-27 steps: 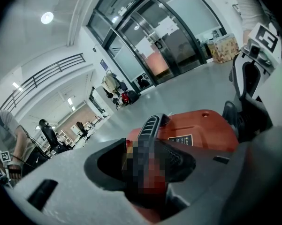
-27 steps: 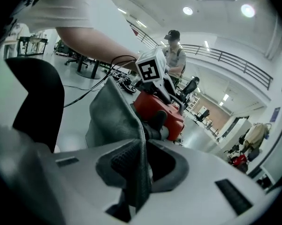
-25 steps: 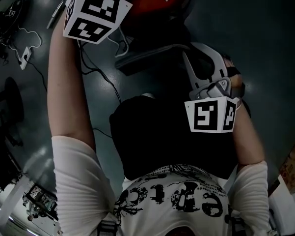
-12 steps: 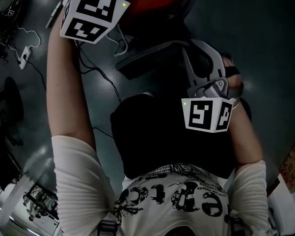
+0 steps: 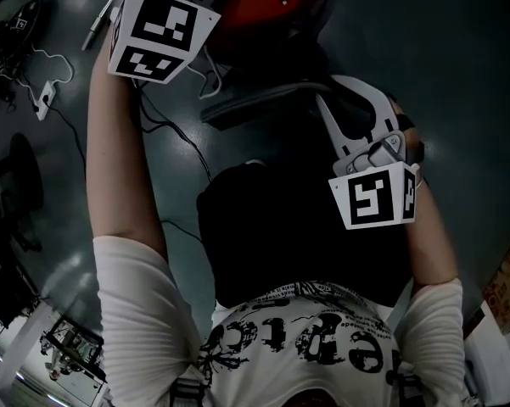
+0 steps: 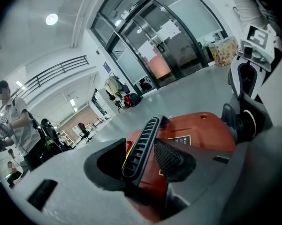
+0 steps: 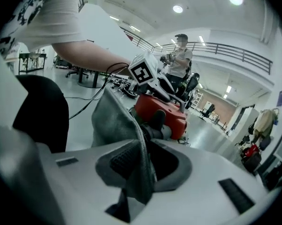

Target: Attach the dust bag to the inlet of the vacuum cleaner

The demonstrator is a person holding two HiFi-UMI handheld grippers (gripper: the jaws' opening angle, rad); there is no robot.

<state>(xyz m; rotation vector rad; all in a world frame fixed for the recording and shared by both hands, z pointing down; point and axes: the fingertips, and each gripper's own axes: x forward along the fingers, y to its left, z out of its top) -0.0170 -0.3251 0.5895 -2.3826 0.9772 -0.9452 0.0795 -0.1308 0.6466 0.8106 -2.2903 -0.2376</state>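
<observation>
The left gripper (image 6: 141, 159) is seen clamped tight on the black ribbed handle (image 6: 141, 142) of the red vacuum cleaner (image 6: 197, 130), with the bar caught squarely between both jaws. Over at the right gripper (image 7: 140, 168), the jaws are pinched shut on a fold of the grey dust bag (image 7: 113, 118), and the fabric is gripped firmly.

From that grip the bag is stretched away toward 12 o'clock, where its far end is met by the dark inlet (image 7: 156, 123) on the vacuum's near side. Whether the bag's mouth is seated on the inlet cannot be told. The bag is seen limp and slack-sided, and nothing of its inside is shown.

In the head view the vacuum is found at 12 o'clock, the left gripper's marker cube at 11 o'clock and the right one at 3 o'clock. The bag is laid as a grey band between the machine and the person's lap. A white power strip (image 5: 42, 97) is spotted on the floor (image 5: 458, 66) at 10 o'clock.
</observation>
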